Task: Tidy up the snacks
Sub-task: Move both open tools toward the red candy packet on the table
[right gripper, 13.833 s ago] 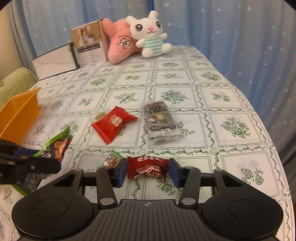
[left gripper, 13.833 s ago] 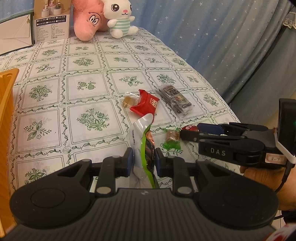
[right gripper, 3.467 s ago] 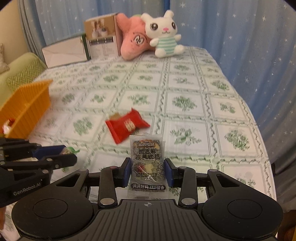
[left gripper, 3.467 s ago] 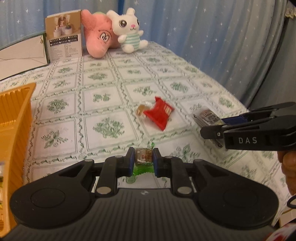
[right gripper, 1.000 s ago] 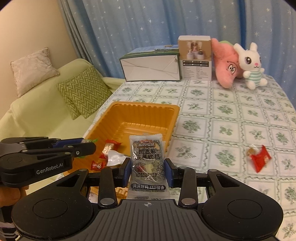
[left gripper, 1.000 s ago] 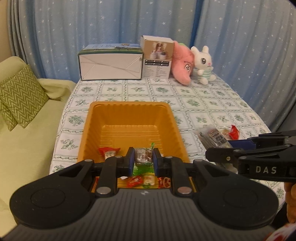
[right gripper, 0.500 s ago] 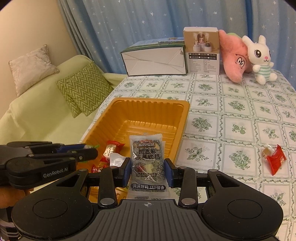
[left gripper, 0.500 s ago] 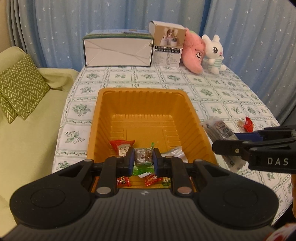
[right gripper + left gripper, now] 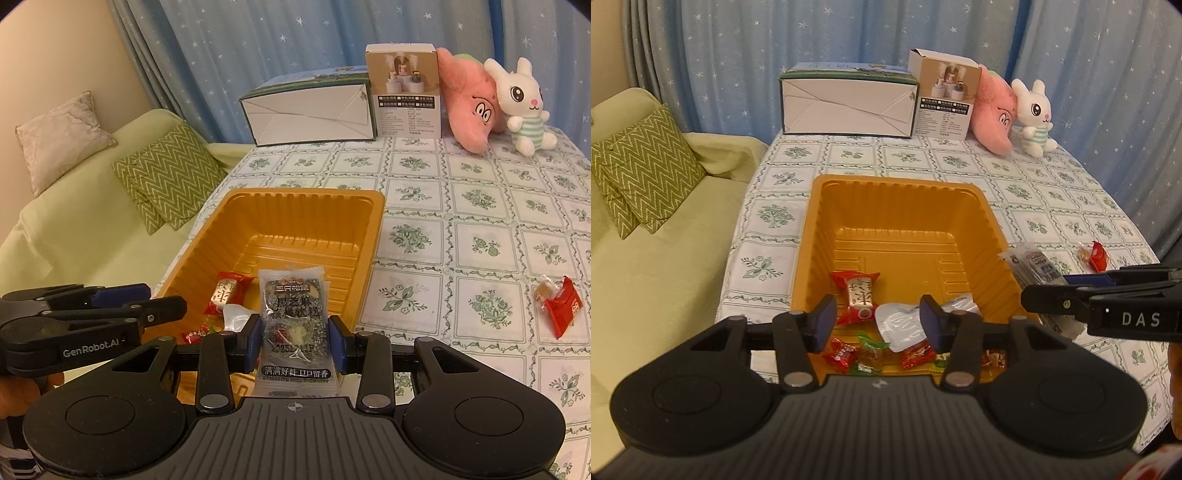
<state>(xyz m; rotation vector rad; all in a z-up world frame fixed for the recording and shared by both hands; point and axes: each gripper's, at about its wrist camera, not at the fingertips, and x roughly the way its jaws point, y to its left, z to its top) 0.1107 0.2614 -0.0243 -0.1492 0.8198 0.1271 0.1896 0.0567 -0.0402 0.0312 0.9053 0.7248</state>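
left tool [image 9: 878, 320] opening empty above orange tray [image 9: 897, 186].

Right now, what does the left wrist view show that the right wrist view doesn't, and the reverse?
Left wrist only: the left gripper from behind, jaws opening with nothing between them, and the green candy and small red candies along the tray's near edge.

Right wrist only: the right gripper shut on the sesame cake packet, printed face up, and a beige cushion.

Both: the orange tray, the red packet left on the table, the boxes and plush toys.
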